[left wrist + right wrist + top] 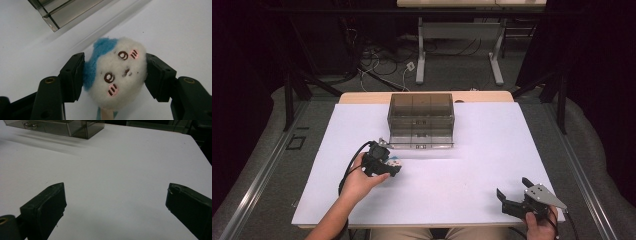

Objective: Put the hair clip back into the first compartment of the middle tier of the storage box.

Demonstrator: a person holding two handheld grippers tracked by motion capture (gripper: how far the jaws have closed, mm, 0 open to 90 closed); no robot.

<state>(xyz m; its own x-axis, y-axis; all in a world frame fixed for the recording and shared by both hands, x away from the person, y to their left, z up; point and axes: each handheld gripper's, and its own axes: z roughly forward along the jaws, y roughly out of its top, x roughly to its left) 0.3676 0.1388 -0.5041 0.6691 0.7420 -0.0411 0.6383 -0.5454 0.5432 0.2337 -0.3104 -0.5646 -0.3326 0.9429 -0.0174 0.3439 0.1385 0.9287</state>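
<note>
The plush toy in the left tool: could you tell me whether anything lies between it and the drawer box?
Nothing visible does. The plush toy sits between the left tool jaws, and bare white table separates it from the drawer box.

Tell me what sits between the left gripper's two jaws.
A small white-and-blue plush toy with a stitched face, flanked by both jaws of the left gripper, seen in the left gripper view.

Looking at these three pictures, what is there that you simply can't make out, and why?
- Plush toy: its lower part is cut off by the left gripper view's bottom edge; in the high view the left gripper covers most of it.
- Drawer box: contents too small and dim through the smoky walls.
- Right gripper: its handle is hidden by the hand.
</note>
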